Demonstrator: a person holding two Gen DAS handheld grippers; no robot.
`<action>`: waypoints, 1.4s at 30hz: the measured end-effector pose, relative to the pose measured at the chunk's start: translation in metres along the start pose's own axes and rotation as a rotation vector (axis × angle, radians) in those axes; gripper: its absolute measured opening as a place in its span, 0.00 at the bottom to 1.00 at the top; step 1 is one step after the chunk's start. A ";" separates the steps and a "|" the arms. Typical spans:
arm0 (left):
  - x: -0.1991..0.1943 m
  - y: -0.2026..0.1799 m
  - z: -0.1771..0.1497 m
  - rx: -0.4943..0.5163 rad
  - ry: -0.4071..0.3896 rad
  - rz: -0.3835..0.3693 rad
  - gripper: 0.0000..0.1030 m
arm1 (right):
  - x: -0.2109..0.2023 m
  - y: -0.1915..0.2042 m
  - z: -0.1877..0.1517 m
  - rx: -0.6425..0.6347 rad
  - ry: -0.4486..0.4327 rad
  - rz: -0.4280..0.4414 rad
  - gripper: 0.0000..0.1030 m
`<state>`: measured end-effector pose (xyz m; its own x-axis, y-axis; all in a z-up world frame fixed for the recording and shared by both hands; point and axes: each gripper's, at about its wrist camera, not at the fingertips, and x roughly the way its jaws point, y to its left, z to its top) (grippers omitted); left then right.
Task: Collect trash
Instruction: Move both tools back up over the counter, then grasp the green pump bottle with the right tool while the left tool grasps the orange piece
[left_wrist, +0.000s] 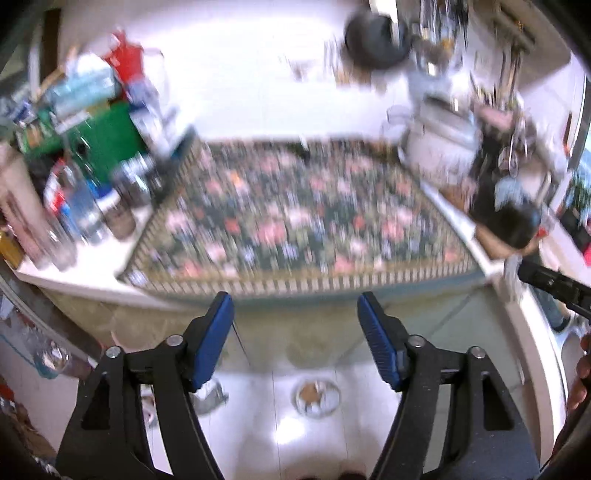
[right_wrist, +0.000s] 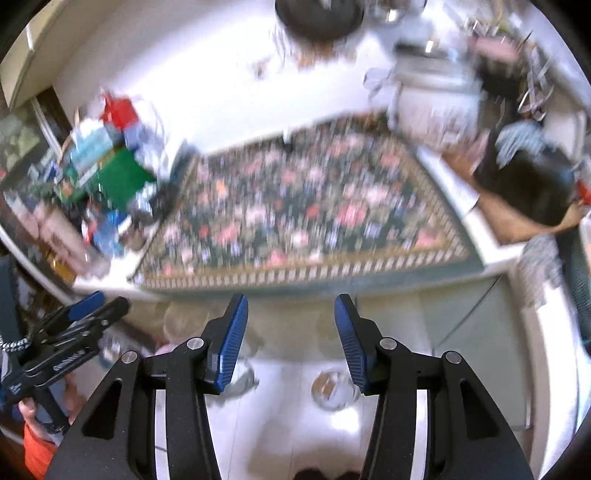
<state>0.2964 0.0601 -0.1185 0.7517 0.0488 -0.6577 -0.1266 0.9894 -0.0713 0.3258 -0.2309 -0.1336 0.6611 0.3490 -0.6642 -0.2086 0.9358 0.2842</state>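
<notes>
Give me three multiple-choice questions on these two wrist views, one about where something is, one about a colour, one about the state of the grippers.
1. Where does the floral cloth lie?
A. On the table top
B. On the floor
C. Over a chair

2. What colour are the pads on the gripper fingers?
A. Red
B. Blue
C. Yellow

3. How do the left gripper and right gripper stand?
A. Both shut on trash
B. One open, one shut
C. Both open and holding nothing

Answers:
1. A, the cloth is spread flat on the white table, with clutter beside it on its left.
2. B, both views show blue ribbed pads on black fingers.
3. C, in each view the jaws are wide apart with only floor showing between them.
</notes>
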 end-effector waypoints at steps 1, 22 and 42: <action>-0.006 0.006 0.007 -0.012 -0.027 0.001 0.76 | -0.007 0.001 0.007 -0.001 -0.025 -0.010 0.44; 0.086 0.027 0.139 -0.137 -0.063 0.156 0.80 | 0.025 -0.029 0.147 -0.085 -0.227 -0.082 0.49; 0.322 0.085 0.213 -0.220 0.161 0.213 0.79 | 0.206 -0.004 0.275 -0.225 -0.049 0.090 0.51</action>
<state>0.6660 0.1890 -0.1765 0.5834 0.2118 -0.7841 -0.4194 0.9053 -0.0676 0.6615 -0.1760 -0.0815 0.6658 0.4334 -0.6074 -0.4198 0.8905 0.1752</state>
